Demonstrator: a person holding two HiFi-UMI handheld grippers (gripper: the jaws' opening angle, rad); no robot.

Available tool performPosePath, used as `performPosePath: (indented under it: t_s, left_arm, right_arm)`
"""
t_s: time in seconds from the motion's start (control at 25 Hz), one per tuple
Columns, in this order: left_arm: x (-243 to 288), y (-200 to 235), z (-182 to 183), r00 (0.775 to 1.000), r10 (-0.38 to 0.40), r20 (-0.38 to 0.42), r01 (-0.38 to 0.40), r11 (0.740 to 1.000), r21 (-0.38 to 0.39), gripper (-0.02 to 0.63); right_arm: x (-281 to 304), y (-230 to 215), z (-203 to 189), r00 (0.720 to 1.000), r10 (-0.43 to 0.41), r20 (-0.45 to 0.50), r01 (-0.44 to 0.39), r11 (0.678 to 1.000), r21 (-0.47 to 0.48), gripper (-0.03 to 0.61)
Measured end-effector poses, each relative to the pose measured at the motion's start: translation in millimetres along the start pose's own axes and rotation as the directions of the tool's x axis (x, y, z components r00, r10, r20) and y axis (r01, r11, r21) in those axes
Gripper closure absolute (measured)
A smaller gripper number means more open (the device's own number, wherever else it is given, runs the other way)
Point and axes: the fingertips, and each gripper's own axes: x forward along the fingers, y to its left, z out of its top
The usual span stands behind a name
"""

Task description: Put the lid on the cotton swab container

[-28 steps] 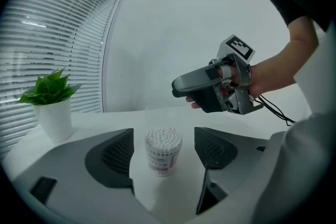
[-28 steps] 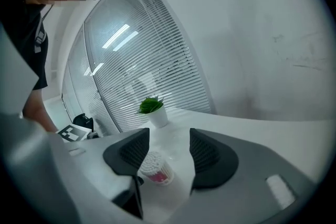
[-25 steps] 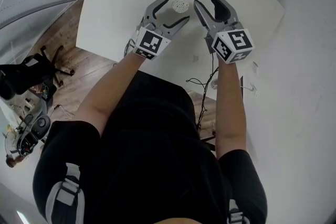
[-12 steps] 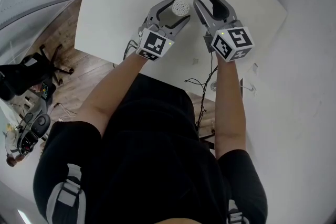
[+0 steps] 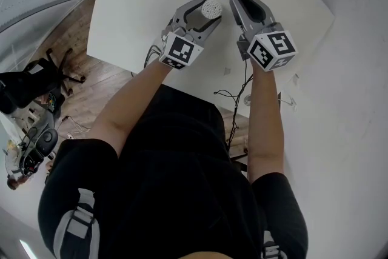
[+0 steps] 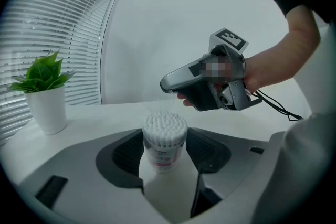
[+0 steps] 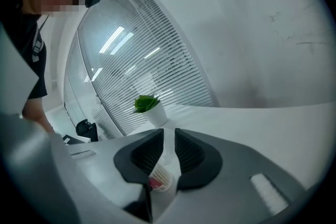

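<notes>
The left claw (image 6: 165, 145) has just been closing on the container (image 6: 165, 131), which stands upright on the counter (image 6: 94, 113) between its pads. They look to touch both its sides. Swab tips fill its open top. The right claw (image 7: 169, 136) has also just been closing and is nearly together, pinching what looks like the clear lid (image 7: 168, 153), which is hard to make out. In the left gripper view its tip hangs just above the container, a little to the right. The lid likely has to come left over the mouth, then straight down along the container's vertical axis.
</notes>
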Motion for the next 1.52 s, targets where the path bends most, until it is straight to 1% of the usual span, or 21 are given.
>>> performPosePath:
  t_s: [0.24, 0.76, 0.92, 1.12, 1.52]
  left_arm:
    - [0, 0, -1, 1.0, 0.005, 0.002, -0.005, 1.0, 0.002, 0.357]
    - [0, 1, -2, 1.0, 0.01, 0.006, -0.01, 1.0, -0.007, 0.359]
    - [-1, 1, -2, 1.0, 0.011, 0.005, -0.011, 1.0, -0.009, 0.359]
    - [-1, 1, -2, 1.0, 0.016, 0.01, -0.016, 1.0, -0.012, 0.359]
    - [-1, 2, -4, 1.0, 0.012, 0.019, -0.012, 1.0, -0.005, 0.356]
  right_arm:
    - [-2, 7, 1, 1.0, 0.019, -0.004, -0.019, 1.0, -0.013, 0.512]
    - [-8, 28, -3, 0.998, 0.065, -0.017, -0.065, 0.998, -0.021, 0.482]
    - [-10, 37, -6, 0.995, 0.091, -0.03, -0.092, 0.995, -0.027, 0.471]
    - [-11, 50, -12, 0.99, 0.133, -0.041, -0.133, 0.991, -0.005, 0.466]
    - [-5, 58, -30, 0.986, 0.146, -0.085, -0.148, 0.989, -0.007, 0.465]
